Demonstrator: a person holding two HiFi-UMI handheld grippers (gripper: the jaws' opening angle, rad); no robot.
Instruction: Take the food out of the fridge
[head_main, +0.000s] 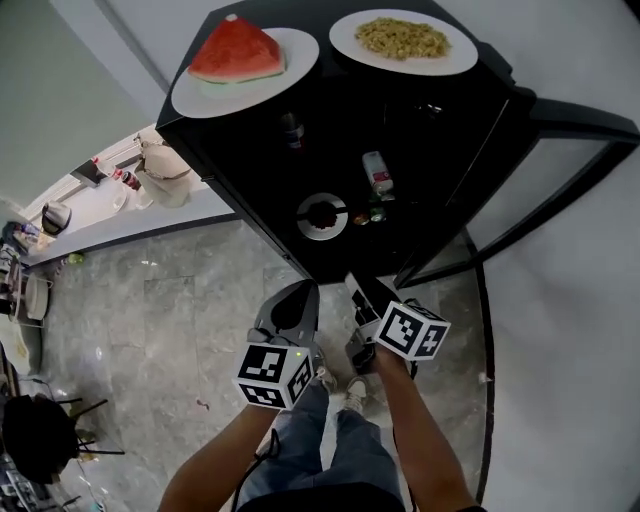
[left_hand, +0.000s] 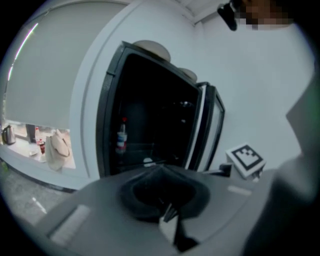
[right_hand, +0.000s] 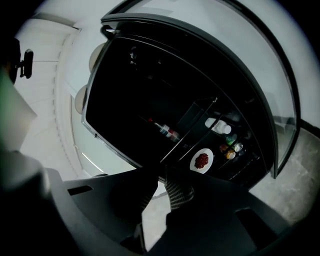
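A watermelon slice (head_main: 237, 50) and noodles (head_main: 403, 37) sit on plates atop the open fridge (head_main: 240, 160). A plate of red food (head_main: 322, 215) rests on a shelf inside. In front, the left hand-held gripper (head_main: 299, 293) and right hand-held gripper (head_main: 358, 287) are both closed and empty.

The inside of the fridge (head_main: 450, 130) is too dark for its shelves to be made out. The small containers (right_hand: 231, 145) cannot be identified. The bottle (left_hand: 121, 140) is blurred. Things on the far worktop (head_main: 150, 220) are too small to tell.
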